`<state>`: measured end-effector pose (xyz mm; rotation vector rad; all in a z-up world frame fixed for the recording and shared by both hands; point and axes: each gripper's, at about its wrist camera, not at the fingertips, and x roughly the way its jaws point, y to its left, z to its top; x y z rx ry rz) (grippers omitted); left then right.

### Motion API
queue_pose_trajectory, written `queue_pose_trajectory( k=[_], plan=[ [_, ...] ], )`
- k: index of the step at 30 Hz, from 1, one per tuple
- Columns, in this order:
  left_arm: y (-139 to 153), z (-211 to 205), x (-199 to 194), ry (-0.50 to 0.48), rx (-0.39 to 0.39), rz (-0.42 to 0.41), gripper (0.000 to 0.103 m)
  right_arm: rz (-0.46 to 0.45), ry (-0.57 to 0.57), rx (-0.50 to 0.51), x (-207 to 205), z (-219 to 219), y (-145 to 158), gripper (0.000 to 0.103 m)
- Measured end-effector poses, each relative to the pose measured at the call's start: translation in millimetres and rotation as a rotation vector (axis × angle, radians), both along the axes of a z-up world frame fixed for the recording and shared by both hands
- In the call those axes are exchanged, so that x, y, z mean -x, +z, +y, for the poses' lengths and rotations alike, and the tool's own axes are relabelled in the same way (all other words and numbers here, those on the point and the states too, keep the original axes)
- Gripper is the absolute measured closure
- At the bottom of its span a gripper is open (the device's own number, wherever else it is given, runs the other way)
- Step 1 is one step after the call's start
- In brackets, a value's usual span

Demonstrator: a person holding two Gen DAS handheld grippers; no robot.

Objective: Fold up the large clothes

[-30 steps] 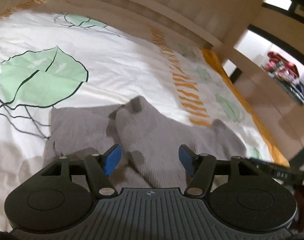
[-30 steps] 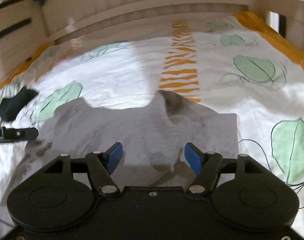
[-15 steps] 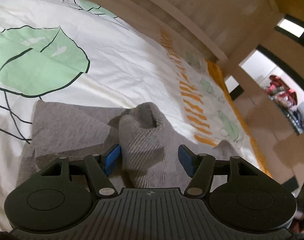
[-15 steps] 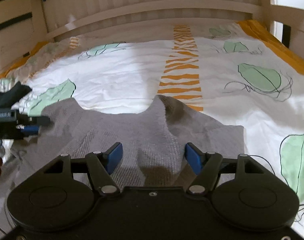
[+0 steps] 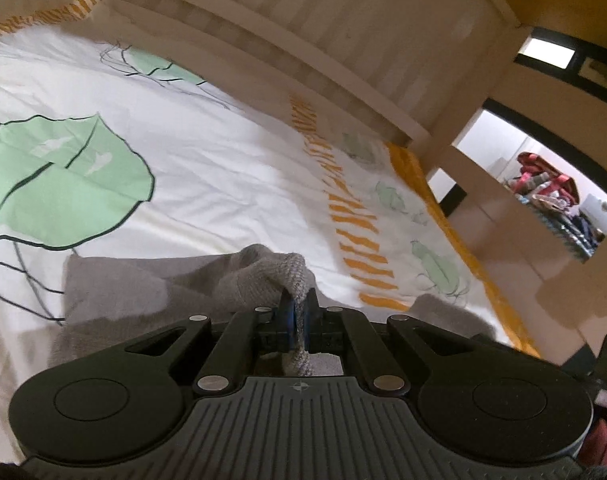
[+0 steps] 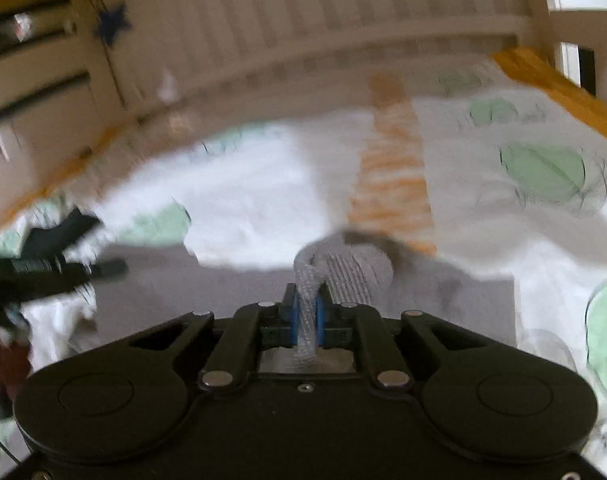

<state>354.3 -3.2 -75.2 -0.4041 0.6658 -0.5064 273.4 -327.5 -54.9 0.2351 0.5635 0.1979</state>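
Left wrist view: left gripper [image 5: 297, 312], jaws just closed, blue pads pinching a raised fold of the grey knit garment [image 5: 143, 292]. Rest of garment lies flat on the bedspread [image 5: 223, 168] (white w/ green leaves, orange striped band), spreading to the left and a bit to the right of the tool. Wooden slatted bed rail [image 5: 343, 60] runs behind; doorway at right shows a pile of coloured clothes [image 5: 551, 188].

Right wrist view (blurred): right gripper [image 6: 306, 312], jaws just closed, pads clamped on another bunched ridge of the grey knit garment [image 6: 183, 284]; cloth flat either side. Left gripper [image 6: 63, 270] shows at far left edge, at the garment's other side; its pads too blurred to read here. Dark star [image 6: 111, 28] on the rail.
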Motion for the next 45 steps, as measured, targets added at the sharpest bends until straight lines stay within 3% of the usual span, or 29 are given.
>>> queue_pose_trajectory(
  k=[2,7,8,10,12,15,20,25,29,32,40,45],
  plan=[
    [-7,3,-4,0.023,-0.046,0.031,0.099,0.024,-0.036,0.011,-2,-11,-1,0.087],
    [-33,6,-15,0.066,-0.137,0.161,0.091,0.3,-0.204,-0.077,-17,-49,-49,0.084],
    [-33,7,-14,0.073,-0.137,0.164,0.091,0.299,-0.211,-0.101,-15,-51,-49,0.083],
    [-27,7,-11,0.08,-0.149,0.159,0.09,0.293,-0.201,-0.069,-15,-46,-39,0.066],
    [-15,3,-2,0.096,-0.209,0.116,0.083,0.257,-0.196,-0.003,-10,-38,-29,0.047],
    [1,-3,15,0.095,-0.246,0.037,0.081,0.208,-0.178,0.036,-4,-31,-18,0.044],
    [12,-31,44,-0.059,-0.251,0.007,0.066,0.153,-0.165,0.03,-4,-23,-4,0.037],
    [-7,-63,61,-0.205,-0.293,0.041,0.066,0.142,-0.164,0.02,-2,-21,-1,0.037],
    [-35,-83,68,-0.297,-0.421,0.076,0.064,0.156,-0.164,-0.001,-1,-24,-3,0.036],
    [-41,-90,75,-0.308,-0.485,0.02,0.063,0.158,-0.173,-0.008,0,-28,-3,0.036],
    [-35,-77,67,-0.295,-0.387,0.079,0.057,0.147,-0.215,-0.054,6,-44,0,0.029],
    [-32,-65,73,-0.252,-0.367,0.042,0.055,0.164,-0.234,-0.035,13,-52,-6,0.026]
  ],
)
